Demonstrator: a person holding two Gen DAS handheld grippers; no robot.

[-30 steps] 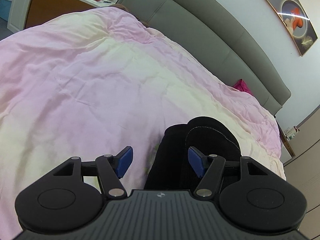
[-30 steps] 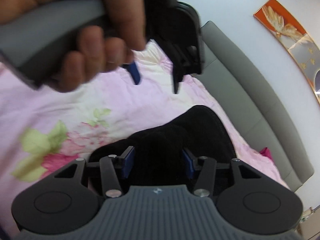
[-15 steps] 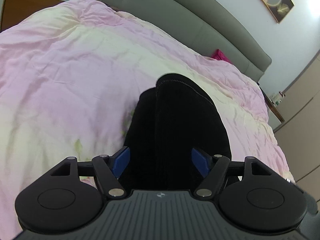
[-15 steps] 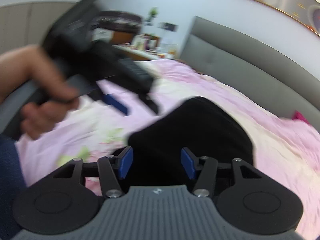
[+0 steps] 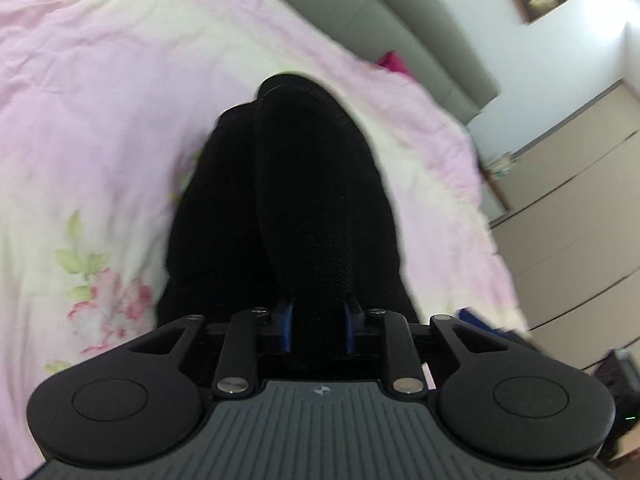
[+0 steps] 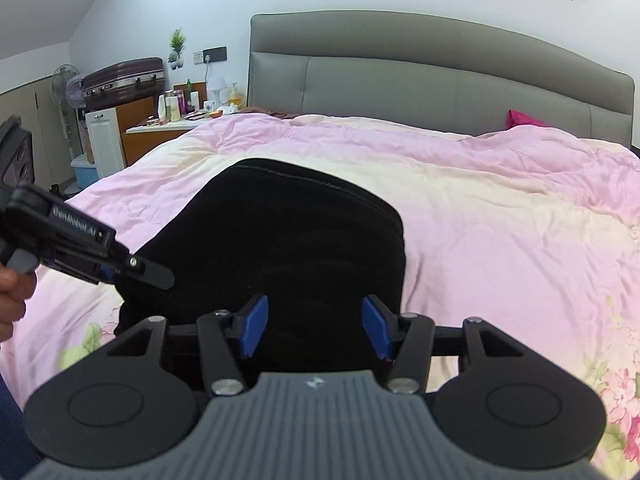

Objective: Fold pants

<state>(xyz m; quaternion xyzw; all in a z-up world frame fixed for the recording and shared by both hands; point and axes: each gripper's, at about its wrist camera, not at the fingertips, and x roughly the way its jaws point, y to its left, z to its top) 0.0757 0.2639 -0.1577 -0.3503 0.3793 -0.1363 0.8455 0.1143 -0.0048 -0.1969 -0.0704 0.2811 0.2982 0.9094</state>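
Pink floral duvet (image 6: 500, 208) covers the bed, and the black pants (image 6: 288, 240) lie folded on it, well short of the grey headboard (image 6: 440, 76). Left hand-held gripper (image 5: 318, 320) pinches a pants fold; right hand-held gripper (image 6: 316, 326) stands half open astride the near edge, pads clear of it

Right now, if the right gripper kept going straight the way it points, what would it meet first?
Most likely the black pants: they fill the space between and ahead of the right gripper's open pads, lying on the pink duvet. Depth is unclear.
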